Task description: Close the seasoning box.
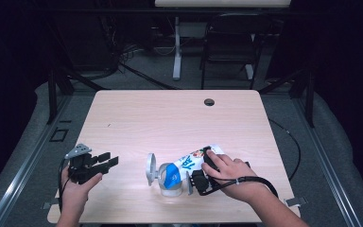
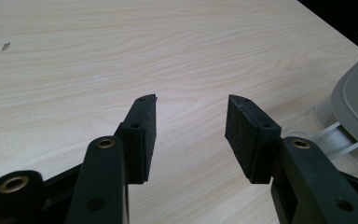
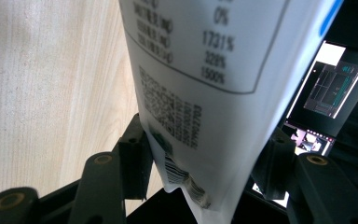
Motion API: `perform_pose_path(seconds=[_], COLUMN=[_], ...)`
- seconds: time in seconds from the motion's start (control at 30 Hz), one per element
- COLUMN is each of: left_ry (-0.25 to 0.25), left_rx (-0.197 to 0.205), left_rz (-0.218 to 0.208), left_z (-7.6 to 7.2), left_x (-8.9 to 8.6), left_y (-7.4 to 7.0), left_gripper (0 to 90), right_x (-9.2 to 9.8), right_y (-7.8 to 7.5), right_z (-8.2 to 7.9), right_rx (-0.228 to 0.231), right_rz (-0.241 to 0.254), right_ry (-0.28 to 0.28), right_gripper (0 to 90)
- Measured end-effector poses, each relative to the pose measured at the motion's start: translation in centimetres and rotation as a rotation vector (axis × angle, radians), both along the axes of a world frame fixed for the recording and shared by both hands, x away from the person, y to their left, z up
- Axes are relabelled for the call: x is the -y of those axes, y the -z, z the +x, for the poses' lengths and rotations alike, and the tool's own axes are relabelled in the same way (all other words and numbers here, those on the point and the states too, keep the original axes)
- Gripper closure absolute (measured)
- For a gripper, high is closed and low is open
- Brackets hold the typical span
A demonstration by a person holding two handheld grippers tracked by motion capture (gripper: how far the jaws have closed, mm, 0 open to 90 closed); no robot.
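Observation:
A white pouch (image 1: 191,163) with a blue label lies tilted across the near middle of the table (image 1: 170,118). Its blue end rests at the mouth of a clear container (image 1: 171,185), whose grey lid (image 1: 151,169) stands open to the left. My right gripper (image 1: 210,158) is shut on the pouch's other end. In the right gripper view, the printed pouch (image 3: 200,84) sits pinched between the right gripper (image 3: 205,140) jaws. My left gripper (image 1: 109,160) is near the table's left front, open, with bare wood between its pads (image 2: 191,105). The grey lid (image 2: 356,107) shows at its right.
A round cable hole (image 1: 209,102) sits near the table's far edge. A dark chair (image 1: 229,42) and a white table leg (image 1: 177,47) stand beyond the table. A lit monitor (image 3: 331,88) shows past the pouch. Cables run along the floor to the right.

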State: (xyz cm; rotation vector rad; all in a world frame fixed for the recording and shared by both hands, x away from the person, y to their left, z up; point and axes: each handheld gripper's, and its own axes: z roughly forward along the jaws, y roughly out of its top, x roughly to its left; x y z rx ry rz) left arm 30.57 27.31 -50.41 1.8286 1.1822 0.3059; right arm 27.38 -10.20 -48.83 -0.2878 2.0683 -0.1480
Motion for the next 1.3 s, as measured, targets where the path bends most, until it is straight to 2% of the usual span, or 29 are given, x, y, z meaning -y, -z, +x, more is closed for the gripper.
perform_pose_path(seconds=[1.1, 1.3], left_ry=[-0.006, -0.006], left_rx=[-0.001, -0.004], left_rz=[0.000, 0.001], left_z=[0.04, 0.05], left_x=[-0.04, -0.08], left_y=[0.12, 0.13], left_gripper=[53.6, 53.6], right_x=[-0.08, -0.15], right_y=[-0.07, -0.18], right_z=[-0.04, -0.08], right_rx=[0.000, 0.005], right_rz=[-0.006, -0.021], right_ry=[0.002, 0.006], right_gripper=[47.4, 47.4])
